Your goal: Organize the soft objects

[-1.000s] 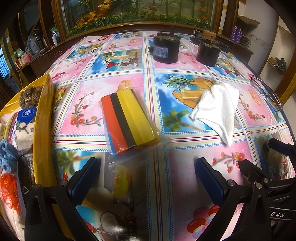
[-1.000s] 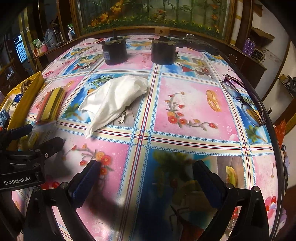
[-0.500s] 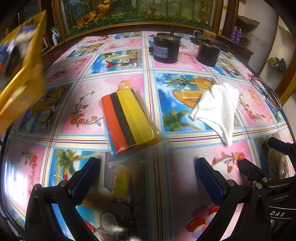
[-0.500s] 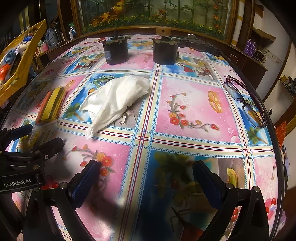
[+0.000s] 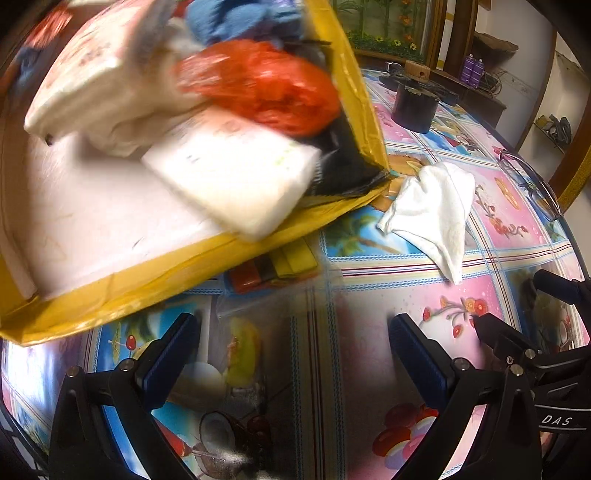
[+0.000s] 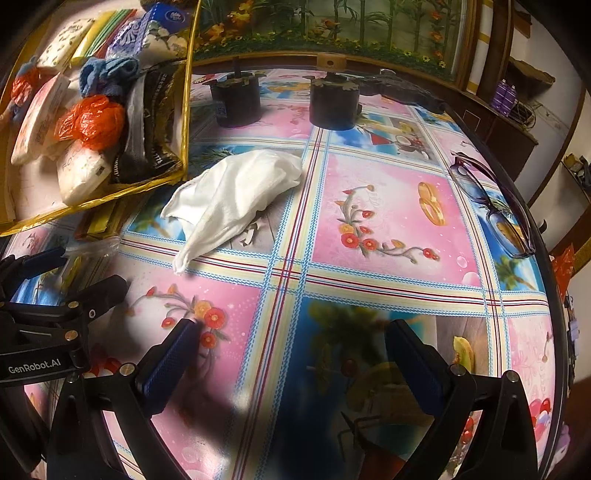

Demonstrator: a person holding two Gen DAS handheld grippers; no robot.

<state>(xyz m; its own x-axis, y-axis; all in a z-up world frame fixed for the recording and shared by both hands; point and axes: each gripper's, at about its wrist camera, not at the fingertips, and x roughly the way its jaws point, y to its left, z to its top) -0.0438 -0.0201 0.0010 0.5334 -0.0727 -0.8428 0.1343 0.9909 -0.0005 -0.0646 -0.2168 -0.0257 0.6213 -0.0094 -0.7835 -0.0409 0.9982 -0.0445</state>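
A yellow box (image 5: 184, 273) hangs tilted over the table's left side, its open face turned toward me, blurred in the left wrist view. Inside it are an orange plastic bag (image 5: 266, 85), white tissue packs (image 5: 236, 177) and a blue cloth (image 5: 236, 18). What holds the box is out of sight. A striped red, black and yellow pack (image 5: 273, 269) in a clear bag lies half under the box's lower rim. To the right, a white cloth (image 5: 432, 210) lies crumpled on the table. My left gripper (image 5: 290, 325) is open just short of the pack. My right gripper (image 6: 290, 326) is open over bare tablecloth, with the white cloth (image 6: 236, 195) ahead to its left and the box (image 6: 186, 92) at far left.
Two black cylinders (image 6: 236, 105) (image 6: 334, 105) stand at the back of the table. A pair of glasses (image 6: 491, 206) lies near the right edge. The table is round and drops off at the right and the front. A planter with flowers runs along behind it.
The yellow box left the table's left edge, rose, and now tilts over the striped pack with its contents sliding. Neither gripper has moved or changed its opening.
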